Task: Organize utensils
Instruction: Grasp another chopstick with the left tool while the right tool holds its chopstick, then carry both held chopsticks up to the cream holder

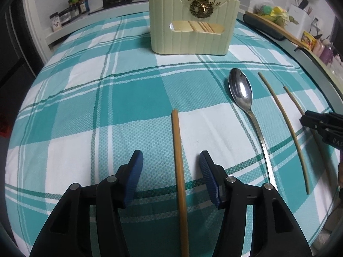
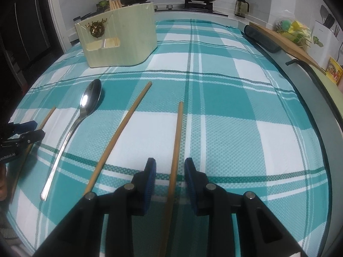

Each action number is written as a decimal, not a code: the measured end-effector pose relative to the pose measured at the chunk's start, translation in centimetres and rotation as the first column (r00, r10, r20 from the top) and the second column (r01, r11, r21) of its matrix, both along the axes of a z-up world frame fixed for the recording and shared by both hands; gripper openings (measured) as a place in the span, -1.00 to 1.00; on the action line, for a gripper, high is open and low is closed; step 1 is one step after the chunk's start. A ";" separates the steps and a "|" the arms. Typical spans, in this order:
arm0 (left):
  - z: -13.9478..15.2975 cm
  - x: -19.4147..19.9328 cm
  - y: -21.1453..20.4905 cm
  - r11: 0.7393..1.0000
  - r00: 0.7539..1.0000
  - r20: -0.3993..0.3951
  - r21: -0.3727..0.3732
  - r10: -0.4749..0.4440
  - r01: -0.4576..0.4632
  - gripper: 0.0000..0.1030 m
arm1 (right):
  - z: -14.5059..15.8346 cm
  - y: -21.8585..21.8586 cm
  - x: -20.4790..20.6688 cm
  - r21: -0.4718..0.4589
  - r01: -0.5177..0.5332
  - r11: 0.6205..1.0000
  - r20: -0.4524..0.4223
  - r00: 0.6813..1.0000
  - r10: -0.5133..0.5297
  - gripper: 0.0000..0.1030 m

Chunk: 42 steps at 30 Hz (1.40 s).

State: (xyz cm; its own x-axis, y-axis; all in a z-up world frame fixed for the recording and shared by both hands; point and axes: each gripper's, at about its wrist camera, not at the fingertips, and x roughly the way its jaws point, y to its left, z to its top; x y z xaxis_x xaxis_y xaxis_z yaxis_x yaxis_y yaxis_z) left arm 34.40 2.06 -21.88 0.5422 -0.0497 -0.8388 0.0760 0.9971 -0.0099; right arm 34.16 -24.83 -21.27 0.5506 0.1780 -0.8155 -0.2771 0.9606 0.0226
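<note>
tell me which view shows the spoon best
The left wrist view: the spoon lies close, bowl up and large, with the handle running down almost to the frame's lower right. The right wrist view shows the whole spoon too, but off to the left and smaller, lying between two chopsticks on the checked cloth.
</note>
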 end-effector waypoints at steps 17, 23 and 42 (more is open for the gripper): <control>0.3 4.1 -0.3 0.997 0.998 -0.032 -0.067 -0.052 0.050 -0.91 | 0.4 2.0 8.0 -0.002 -0.038 0.999 -0.083 0.996 0.038 -0.89; 3.1 2.9 0.6 0.993 0.998 0.054 -0.117 -0.017 0.023 -0.91 | 1.4 1.3 7.9 0.109 -0.008 0.994 -0.063 0.998 0.015 -0.90; 19.0 -6.0 -0.1 0.975 0.903 0.428 -0.185 -0.032 0.122 -0.91 | 18.6 3.1 -5.5 0.200 -0.155 0.968 0.420 0.906 0.058 -0.90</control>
State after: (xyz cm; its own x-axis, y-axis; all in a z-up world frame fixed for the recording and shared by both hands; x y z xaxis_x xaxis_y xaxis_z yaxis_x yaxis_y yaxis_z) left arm 28.42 1.91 -2.90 0.8288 -0.2498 -0.5007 0.1943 0.9676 -0.1611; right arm 28.70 -21.75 -2.65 0.7933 0.4048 -0.4548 -0.4085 0.9078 0.0954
